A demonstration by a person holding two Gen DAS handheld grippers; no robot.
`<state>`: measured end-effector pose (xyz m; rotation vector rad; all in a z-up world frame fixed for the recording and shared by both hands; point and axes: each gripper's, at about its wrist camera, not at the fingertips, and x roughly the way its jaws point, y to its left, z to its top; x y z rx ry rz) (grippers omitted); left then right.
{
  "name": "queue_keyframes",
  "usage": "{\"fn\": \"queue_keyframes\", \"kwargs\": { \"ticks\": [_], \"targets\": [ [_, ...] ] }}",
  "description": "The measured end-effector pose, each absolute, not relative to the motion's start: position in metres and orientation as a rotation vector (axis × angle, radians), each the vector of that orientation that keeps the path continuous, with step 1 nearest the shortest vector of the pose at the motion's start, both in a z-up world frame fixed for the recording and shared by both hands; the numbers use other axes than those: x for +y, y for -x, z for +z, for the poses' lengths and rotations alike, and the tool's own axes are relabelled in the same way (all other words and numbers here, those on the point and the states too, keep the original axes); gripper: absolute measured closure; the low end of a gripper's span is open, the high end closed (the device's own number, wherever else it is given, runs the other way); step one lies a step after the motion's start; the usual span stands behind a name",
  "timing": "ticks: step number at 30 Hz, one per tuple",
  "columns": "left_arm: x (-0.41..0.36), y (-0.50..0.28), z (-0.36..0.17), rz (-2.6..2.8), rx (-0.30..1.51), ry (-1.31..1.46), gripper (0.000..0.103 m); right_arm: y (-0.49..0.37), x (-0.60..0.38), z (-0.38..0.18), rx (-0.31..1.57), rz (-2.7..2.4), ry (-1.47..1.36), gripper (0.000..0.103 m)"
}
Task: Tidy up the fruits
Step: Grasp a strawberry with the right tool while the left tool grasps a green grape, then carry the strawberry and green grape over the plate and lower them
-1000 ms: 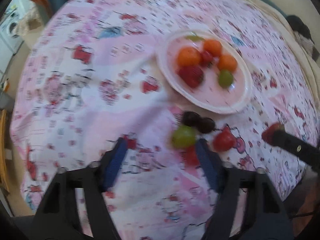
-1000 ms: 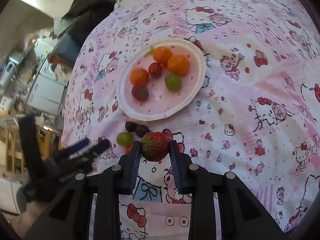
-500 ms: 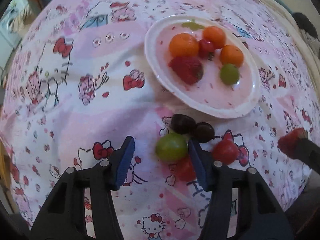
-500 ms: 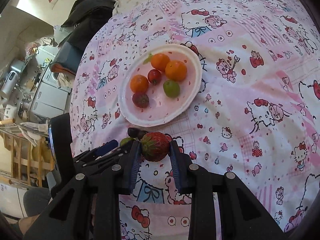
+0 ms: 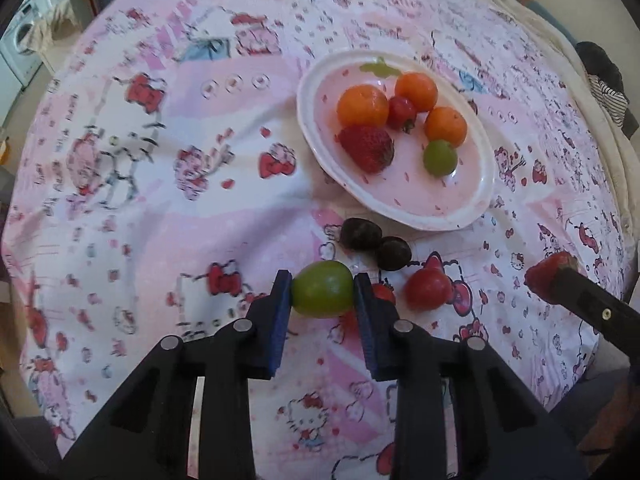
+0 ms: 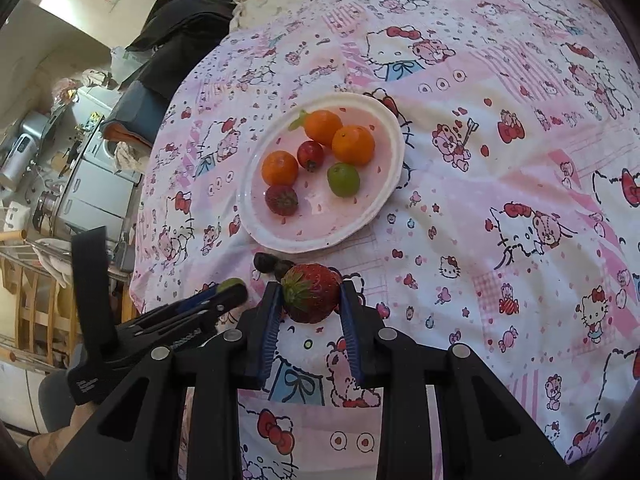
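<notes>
The left gripper [image 5: 322,294] has just clenched its fingers on the green fruit [image 5: 322,295], near the bed's front edge below the plate [image 5: 472,212]. The right gripper [image 6: 310,300] still clasps a strawberry [image 6: 311,298]; both look ready for plating.

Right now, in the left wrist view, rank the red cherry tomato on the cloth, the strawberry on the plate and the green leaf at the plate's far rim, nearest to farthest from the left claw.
1. Red cherry tomato on the cloth: just right of the left claw.
2. Red strawberry on the pink plate: near-left part of the plate.
3. Green leaf: plate's far rim.
</notes>
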<state>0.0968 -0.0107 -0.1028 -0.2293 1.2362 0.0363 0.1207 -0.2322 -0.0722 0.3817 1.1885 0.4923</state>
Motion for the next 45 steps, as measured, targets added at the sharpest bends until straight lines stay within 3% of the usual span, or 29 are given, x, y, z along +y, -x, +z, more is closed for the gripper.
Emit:
{"fn": "queue_keyframes", "kwargs": {
  "ticks": [16,22,30,45],
  "targets": [
    [0.019,-0.080,-0.005,0.084,0.934,0.179,0.076,-0.123,-0.257,-0.025,1.044,0.570,-0.558,0.072],
    [0.012,-0.105,0.009,0.051,0.909,0.104,0.076,-0.155,-0.261,-0.020,1.033,0.568,-0.578,0.072],
    [0.009,-0.161,-0.006,0.028,0.948,0.091,0.076,-0.208,-0.256,-0.038,1.086,0.546,-0.572,0.072],
    [-0.025,-0.254,-0.088,-0.054,1.077,0.080,0.076,-0.254,-0.238,-0.111,1.306,0.494,-0.479,0.072]
  ]
}}
